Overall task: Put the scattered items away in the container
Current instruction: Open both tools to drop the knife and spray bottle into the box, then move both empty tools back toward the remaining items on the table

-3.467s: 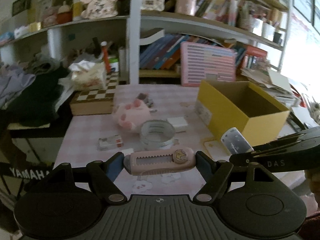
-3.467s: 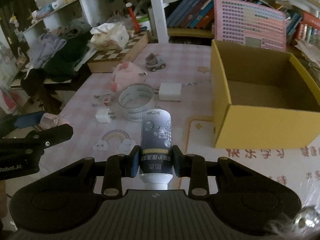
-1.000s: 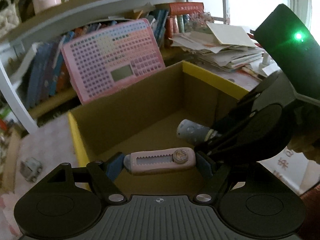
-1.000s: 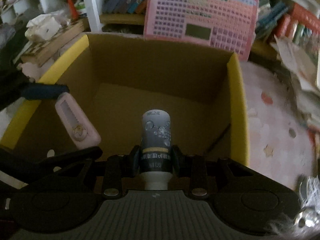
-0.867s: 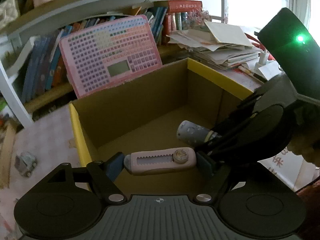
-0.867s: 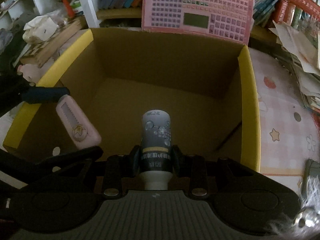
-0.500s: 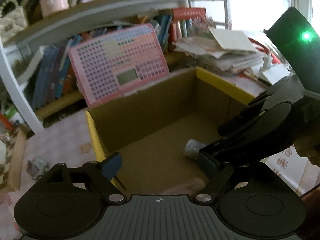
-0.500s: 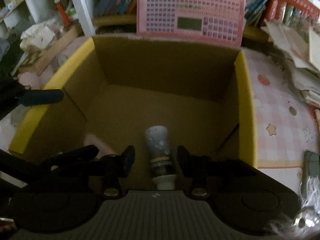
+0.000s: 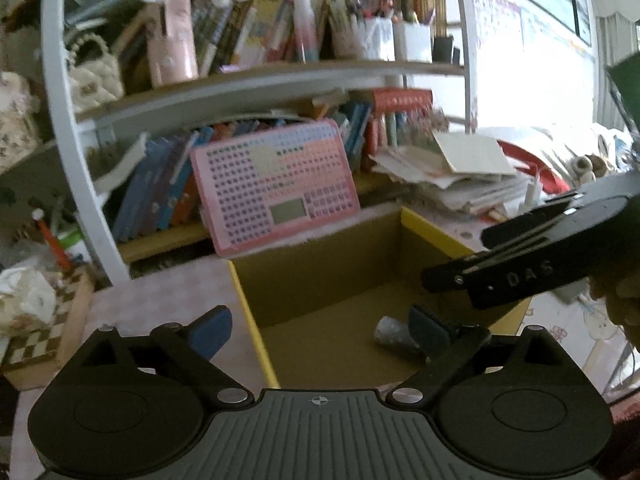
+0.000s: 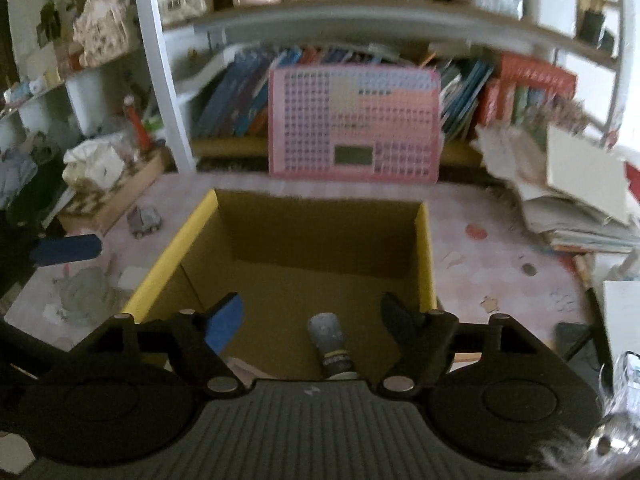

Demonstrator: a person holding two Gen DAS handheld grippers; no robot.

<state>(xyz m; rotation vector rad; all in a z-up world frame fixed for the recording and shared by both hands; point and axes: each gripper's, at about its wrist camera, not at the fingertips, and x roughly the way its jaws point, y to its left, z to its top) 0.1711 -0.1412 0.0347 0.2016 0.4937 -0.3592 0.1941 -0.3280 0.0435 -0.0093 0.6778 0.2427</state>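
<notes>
The yellow cardboard box (image 10: 172,256) stands open on the pink table. A dark grey tube (image 10: 330,340) lies on its floor, and the end of the pink cutter (image 10: 240,364) shows beside it. My right gripper (image 10: 311,320) hangs above the box's near edge, jaws opening with nothing between them. In the left wrist view, my left gripper (image 9: 320,332) is over the box's left wall (image 9: 252,312), jaws opening and empty. The tube (image 9: 390,336) lies past its right finger. The right gripper's body (image 9: 520,272) crosses at the right.
A pink keyboard toy (image 10: 354,124) leans on the bookshelf behind the box. Left of the box lie a toy car (image 10: 144,220), a clear round container (image 10: 86,294) and a chessboard box (image 10: 108,196). A stack of papers (image 10: 580,200) lies at the right.
Both grippers opened: the pink cutter and the tube dropped onto the box floor. Both grippers then rose and drew back from the box.
</notes>
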